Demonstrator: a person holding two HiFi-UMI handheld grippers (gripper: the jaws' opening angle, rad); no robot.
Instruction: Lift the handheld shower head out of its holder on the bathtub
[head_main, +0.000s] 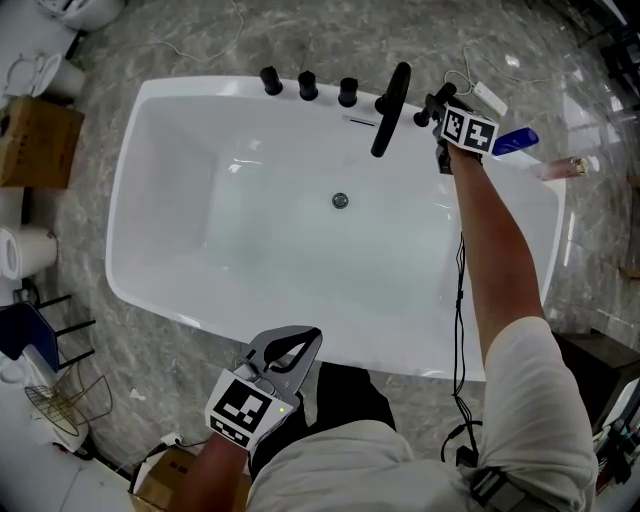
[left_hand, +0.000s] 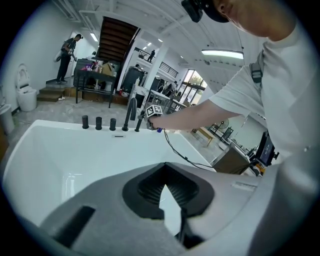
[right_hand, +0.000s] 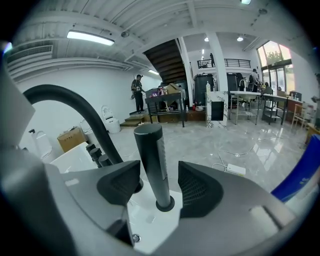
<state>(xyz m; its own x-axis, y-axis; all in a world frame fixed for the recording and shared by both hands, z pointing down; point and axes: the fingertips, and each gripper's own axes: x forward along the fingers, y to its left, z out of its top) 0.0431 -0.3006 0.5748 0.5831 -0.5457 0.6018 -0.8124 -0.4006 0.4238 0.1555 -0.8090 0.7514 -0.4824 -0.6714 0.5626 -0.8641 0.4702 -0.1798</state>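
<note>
The black handheld shower head (head_main: 428, 108) stands upright in its holder on the far rim of the white bathtub (head_main: 150, 290), just right of the curved black spout (head_main: 392, 108). My right gripper (head_main: 445, 115) reaches over that rim. In the right gripper view the shower head (right_hand: 152, 160) rises between the two pads (right_hand: 200, 187), with a gap on each side. That gripper (right_hand: 159, 171) is open, its jaws still opening. My left gripper (head_main: 312, 336) hangs by the tub's near rim, shut and holding nothing; its tips (left_hand: 165, 172) meet over the basin.
Three black knobs (head_main: 307, 85) line the rim left of the spout. A blue object (head_main: 515, 141) lies by the right wrist. A cable (head_main: 460, 300) hangs along the right arm. A cardboard box (head_main: 38, 142) and a wire rack (head_main: 58, 405) stand on the floor at left.
</note>
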